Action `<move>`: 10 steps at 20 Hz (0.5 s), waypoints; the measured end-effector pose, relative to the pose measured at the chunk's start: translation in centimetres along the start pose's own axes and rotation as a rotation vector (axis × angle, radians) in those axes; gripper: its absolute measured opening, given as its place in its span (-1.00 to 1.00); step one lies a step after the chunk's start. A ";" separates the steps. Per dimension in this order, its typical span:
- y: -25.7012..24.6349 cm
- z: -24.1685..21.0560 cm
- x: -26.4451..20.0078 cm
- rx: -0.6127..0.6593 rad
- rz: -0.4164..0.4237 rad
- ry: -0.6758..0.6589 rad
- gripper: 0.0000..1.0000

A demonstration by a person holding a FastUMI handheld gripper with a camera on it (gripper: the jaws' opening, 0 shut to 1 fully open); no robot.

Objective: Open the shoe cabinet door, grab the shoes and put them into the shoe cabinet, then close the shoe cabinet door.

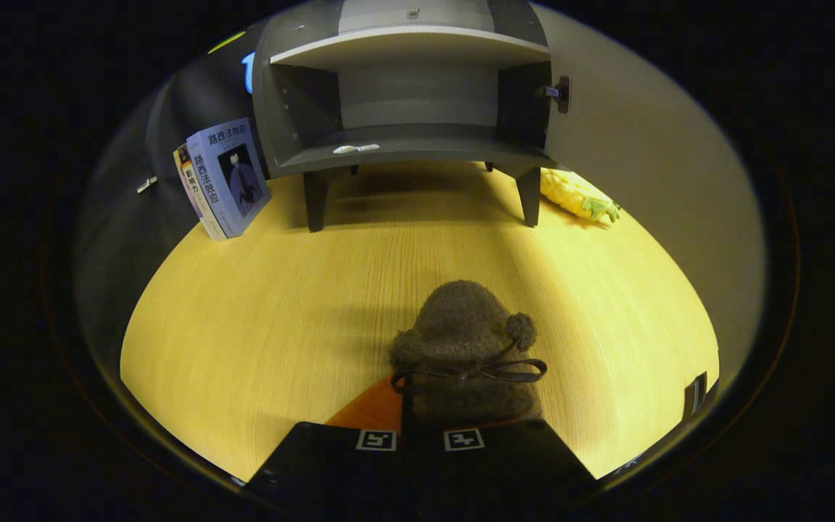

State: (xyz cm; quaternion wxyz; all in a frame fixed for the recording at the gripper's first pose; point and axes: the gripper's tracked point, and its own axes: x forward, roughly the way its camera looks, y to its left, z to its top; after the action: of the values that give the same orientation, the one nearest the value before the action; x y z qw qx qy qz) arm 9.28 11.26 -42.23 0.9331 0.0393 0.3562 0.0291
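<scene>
A brown fuzzy shoe (464,341) with a dark bow and a pompom sits between my fingers, its toe pointing ahead over the wooden tabletop (265,312). My gripper (420,436) is shut on the shoe's rear collar. An orange-brown patch (368,410) shows beside the shoe, just over the left finger. Well beyond the shoe stands the grey shoe cabinet (403,145) on short legs, its front open, with a lower floor and one shelf above. Its pale door (649,159) is swung wide to the right, with a small fitting (559,93) at the edge.
Two books (225,177) lean upright left of the cabinet. A yellow pineapple toy (577,196) lies by the cabinet's right leg, at the foot of the open door. A small white scrap (354,148) rests on the cabinet floor. A dark panel (156,145) stands behind the books.
</scene>
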 end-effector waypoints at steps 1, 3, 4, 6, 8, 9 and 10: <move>0.1 1.0 -0.7 0.016 0.009 -0.015 -0.82; 0.3 3.3 -2.8 0.044 0.037 -0.044 -0.82; 0.4 4.6 -4.1 0.045 0.047 -0.065 -0.83; 0.5 7.7 -6.4 0.040 0.068 -0.111 -0.82; 0.5 10.3 -8.5 0.029 0.080 -0.135 -0.82; 0.6 11.7 -9.5 0.027 0.084 -0.142 -0.82; 0.5 12.9 -10.4 0.025 0.081 -0.141 -0.82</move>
State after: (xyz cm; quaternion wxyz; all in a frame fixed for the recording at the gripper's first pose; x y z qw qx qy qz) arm 10.14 10.19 -25.70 0.9534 0.0672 0.2881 0.0594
